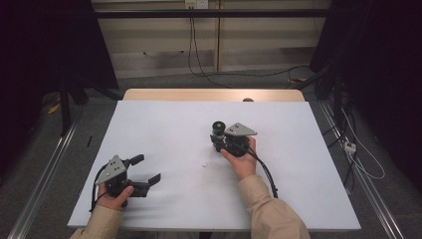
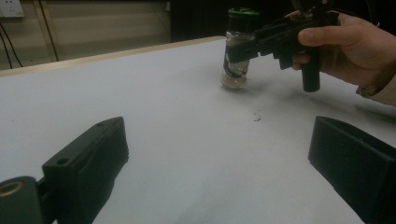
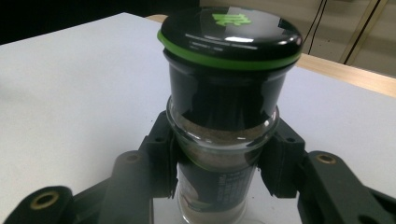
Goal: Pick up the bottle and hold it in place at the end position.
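A glass spice jar (image 3: 219,140) with a black lid and green ring stands upright on the white table; it also appears as the jar (image 1: 218,130) in the high view and the jar (image 2: 236,51) in the left gripper view. My right gripper (image 1: 217,141) is shut on the jar's body below the lid, its two black jaws pressing each side (image 3: 215,163). My left gripper (image 1: 147,169) rests at the table's front left, open, with nothing between its fingers (image 2: 88,163). It points toward the jar from a distance.
A white sheet (image 1: 164,124) covers the wooden table, whose far edge (image 1: 214,94) shows bare wood. A small dark speck (image 1: 203,165) lies on the sheet in front of the jar. Cables and dark stands surround the table on the floor.
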Motion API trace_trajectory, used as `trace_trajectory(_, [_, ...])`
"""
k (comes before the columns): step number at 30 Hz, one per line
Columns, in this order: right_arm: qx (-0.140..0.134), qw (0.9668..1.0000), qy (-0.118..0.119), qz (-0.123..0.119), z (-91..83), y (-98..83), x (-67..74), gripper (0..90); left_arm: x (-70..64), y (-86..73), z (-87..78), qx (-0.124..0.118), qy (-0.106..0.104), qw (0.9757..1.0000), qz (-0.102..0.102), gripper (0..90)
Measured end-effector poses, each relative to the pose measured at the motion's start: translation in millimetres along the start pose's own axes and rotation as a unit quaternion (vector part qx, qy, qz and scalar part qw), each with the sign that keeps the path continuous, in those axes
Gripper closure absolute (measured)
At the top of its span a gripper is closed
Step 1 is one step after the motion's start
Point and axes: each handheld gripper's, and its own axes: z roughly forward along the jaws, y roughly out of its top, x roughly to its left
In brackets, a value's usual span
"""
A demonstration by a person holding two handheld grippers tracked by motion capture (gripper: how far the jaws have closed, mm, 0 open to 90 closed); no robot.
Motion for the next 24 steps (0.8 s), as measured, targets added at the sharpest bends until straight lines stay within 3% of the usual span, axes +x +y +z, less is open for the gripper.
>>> trace_trajectory(24, [0.008,0.9999,0.006,-0.008,12.9,2.9,9.4,53.4,0.6,0.0,0.5,0.001,0.001,1.0,0.0,4.6])
